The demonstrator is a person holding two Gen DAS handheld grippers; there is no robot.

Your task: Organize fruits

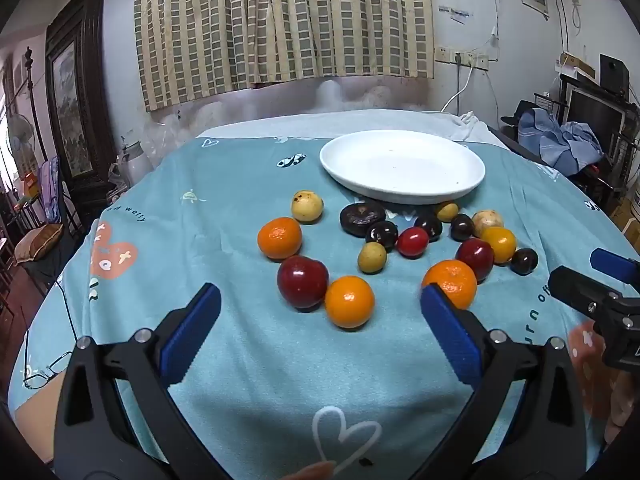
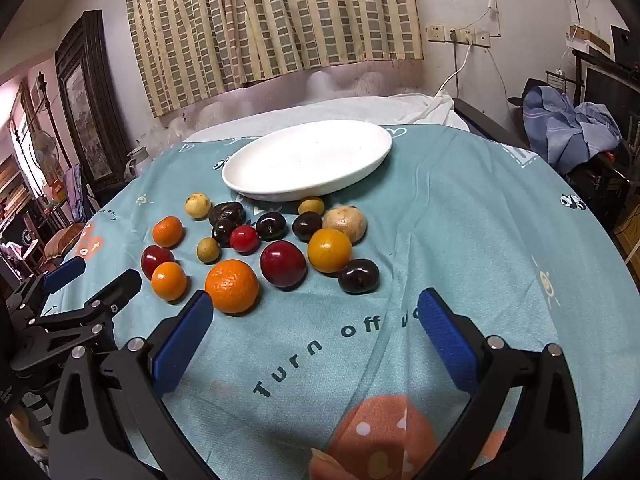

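Several small fruits lie loose on a teal tablecloth (image 1: 248, 360) in front of an empty white plate (image 1: 402, 166) (image 2: 308, 158): oranges (image 1: 349, 301) (image 2: 232, 286), red plums (image 1: 303, 283) (image 2: 283, 263), dark plums (image 1: 381, 234) (image 2: 359, 276) and pale yellow fruits (image 1: 307, 205) (image 2: 344, 222). My left gripper (image 1: 320, 298) stands open just short of the nearest orange and red plum, holding nothing. My right gripper (image 2: 314, 306) is open too, empty, over bare cloth below the orange and a dark plum. Each gripper shows at the edge of the other's view.
A pair of glasses (image 1: 44, 372) lies at the cloth's left edge. A white cloth (image 2: 424, 106) is bunched behind the plate. Checked curtains (image 1: 280, 24) hang on the far wall. Furniture and blue clothing (image 2: 568, 128) crowd the right side.
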